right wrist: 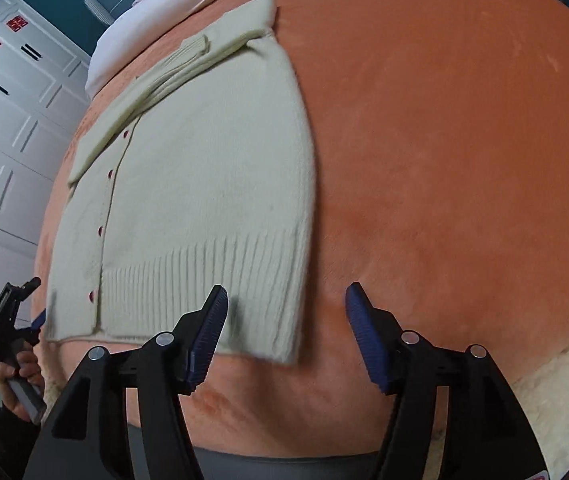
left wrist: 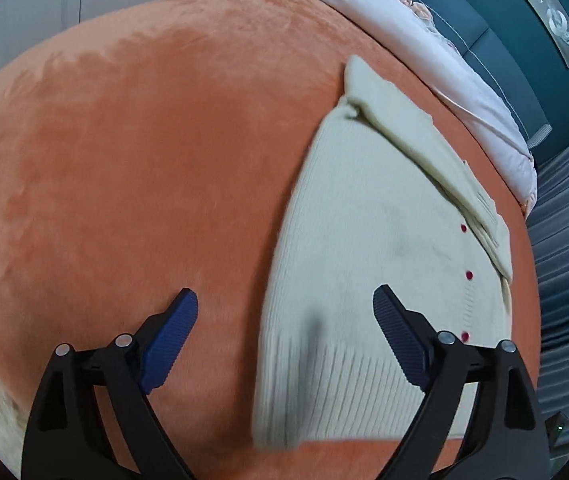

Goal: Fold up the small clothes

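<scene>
Item: cream cardigan [left wrist: 368,240], buttoned, lying flat on the orange bed cover [left wrist: 124,160] with sleeves folded inward for narrowing; my left gripper [left wrist: 284,316] and right gripper [right wrist: 286,312] hang over its ribbed hem, jaws spread, pinching nothing.

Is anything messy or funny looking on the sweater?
A little. The cream sweater lies flat on the orange blanket, but its sleeve is bunched across the top with the cuff flipped back, and a faint grey smudge marks the front. Nothing looks torn.
</scene>
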Demonstrator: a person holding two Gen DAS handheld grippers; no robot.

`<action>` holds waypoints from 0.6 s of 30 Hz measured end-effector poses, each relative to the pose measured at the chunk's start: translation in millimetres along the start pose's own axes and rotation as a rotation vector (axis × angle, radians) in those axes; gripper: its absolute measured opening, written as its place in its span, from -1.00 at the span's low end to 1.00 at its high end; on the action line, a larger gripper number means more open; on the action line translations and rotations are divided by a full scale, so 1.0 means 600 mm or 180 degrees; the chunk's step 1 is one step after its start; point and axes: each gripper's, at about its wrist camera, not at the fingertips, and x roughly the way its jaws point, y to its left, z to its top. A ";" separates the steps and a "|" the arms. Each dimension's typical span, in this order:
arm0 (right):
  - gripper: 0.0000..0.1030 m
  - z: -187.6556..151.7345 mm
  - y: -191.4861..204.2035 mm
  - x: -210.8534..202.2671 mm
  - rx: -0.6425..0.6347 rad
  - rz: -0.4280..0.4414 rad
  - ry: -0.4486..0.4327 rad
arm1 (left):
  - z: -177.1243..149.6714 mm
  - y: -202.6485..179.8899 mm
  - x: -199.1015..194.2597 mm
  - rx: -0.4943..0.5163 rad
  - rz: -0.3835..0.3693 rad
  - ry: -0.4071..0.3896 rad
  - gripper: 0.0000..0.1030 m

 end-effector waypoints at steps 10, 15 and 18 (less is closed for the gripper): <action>-0.84 0.031 0.070 -0.001 0.0093 0.0496 -0.0259 | -0.020 -0.042 0.006 -0.0022 -0.0254 0.0307 -0.82; -0.87 0.047 0.118 -0.100 -0.0389 0.0475 -0.0549 | -0.015 -0.070 -0.097 0.0369 -0.0307 0.0060 -0.85; -0.87 0.026 0.120 -0.143 -0.0675 0.0378 -0.0467 | -0.039 -0.062 -0.151 0.0497 -0.0295 0.0140 -0.85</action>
